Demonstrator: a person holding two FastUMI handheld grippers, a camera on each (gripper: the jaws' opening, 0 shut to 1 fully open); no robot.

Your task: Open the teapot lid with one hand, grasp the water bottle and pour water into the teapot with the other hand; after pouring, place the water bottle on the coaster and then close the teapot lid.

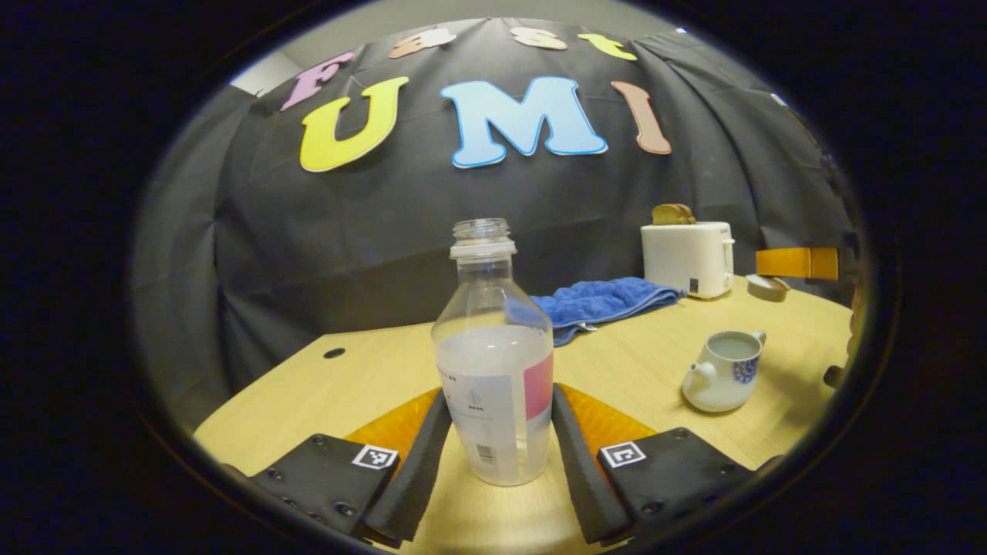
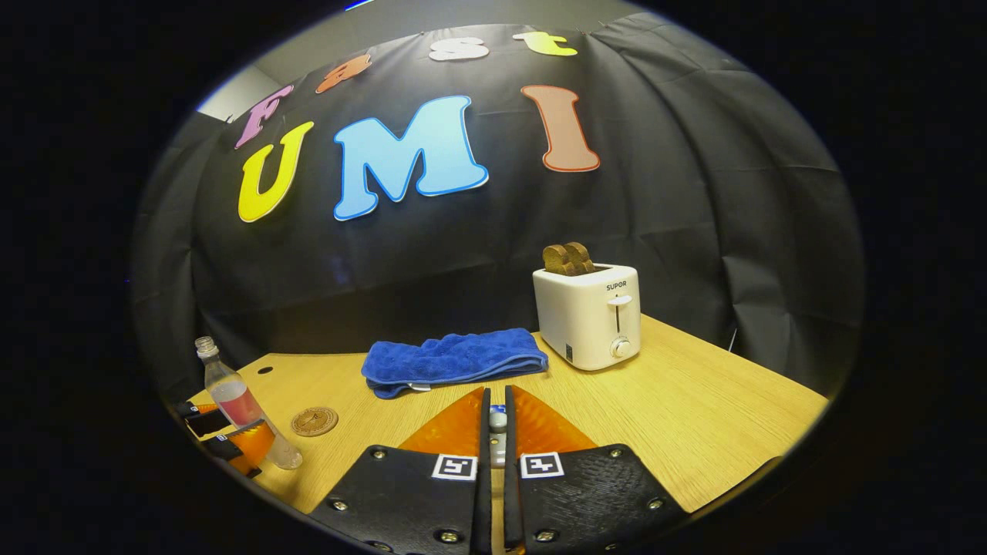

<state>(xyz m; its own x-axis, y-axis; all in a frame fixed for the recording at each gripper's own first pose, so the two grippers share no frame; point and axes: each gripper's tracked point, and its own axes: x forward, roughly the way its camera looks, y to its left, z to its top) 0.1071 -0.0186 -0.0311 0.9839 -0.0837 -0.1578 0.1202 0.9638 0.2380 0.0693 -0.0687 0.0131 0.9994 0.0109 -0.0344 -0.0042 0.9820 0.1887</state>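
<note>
A clear, uncapped water bottle [image 1: 493,347], about half full, stands on the wooden table [image 1: 370,370]. My left gripper [image 1: 500,401] is shut on its lower body, one finger on each side. The white teapot [image 1: 723,374] sits lidless to the right. Behind it the teapot lid [image 1: 767,287] hangs in the air under one of the right gripper's fingers [image 1: 794,263]. In the right gripper view my right gripper [image 2: 497,395] is shut on the lid's small knob [image 2: 499,420]. There the bottle [image 2: 231,397] and left gripper [image 2: 231,445] are at far left, beside a round brown coaster [image 2: 314,421].
A folded blue towel [image 2: 455,358] lies at the back of the table, next to a white toaster [image 2: 590,316] with bread in its slots. The black cloth wall rises right behind them. The table's right edge [image 2: 771,455] is near.
</note>
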